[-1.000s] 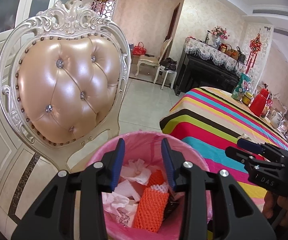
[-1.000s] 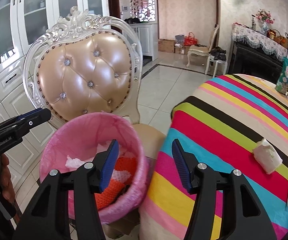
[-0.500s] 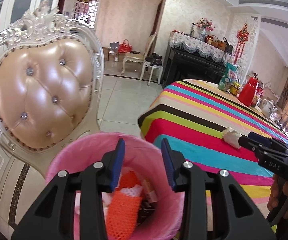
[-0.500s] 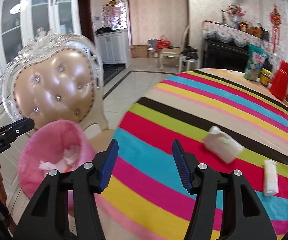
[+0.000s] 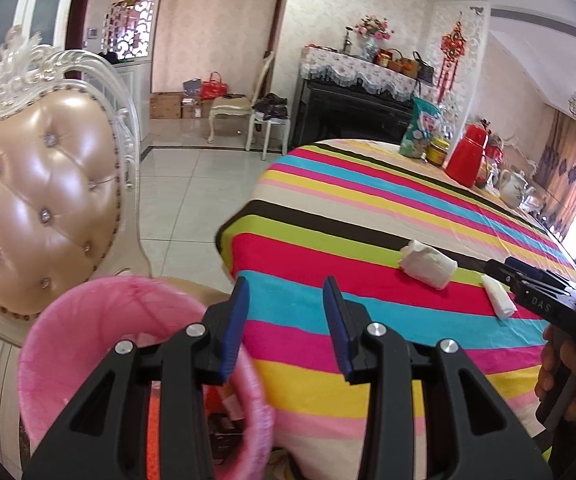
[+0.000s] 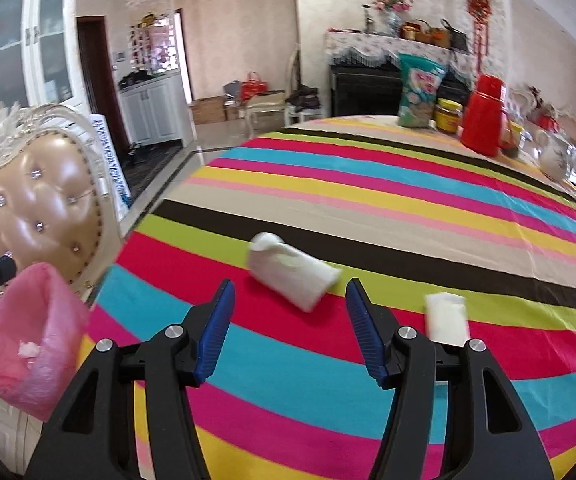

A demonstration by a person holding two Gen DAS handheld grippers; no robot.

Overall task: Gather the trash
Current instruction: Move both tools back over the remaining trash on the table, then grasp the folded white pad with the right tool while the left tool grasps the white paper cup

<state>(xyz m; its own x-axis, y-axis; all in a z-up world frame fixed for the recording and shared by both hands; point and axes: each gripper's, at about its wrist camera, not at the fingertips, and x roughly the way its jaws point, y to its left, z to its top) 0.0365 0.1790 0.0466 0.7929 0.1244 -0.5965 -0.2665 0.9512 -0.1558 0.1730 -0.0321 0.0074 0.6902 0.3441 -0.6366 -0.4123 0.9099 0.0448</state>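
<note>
On striped tablecloth [image 6: 368, 216], two tissue wads [image 6: 292, 276]

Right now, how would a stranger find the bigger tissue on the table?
Look at the striped tablecloth. Near its front edge, on the red and green stripes, lie two white tissues. The bigger tissue is the crumpled roll on the left; the smaller tissue is flat.

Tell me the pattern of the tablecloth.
The tablecloth has bright multicoloured stripes; the right wrist view shows it best.
</note>
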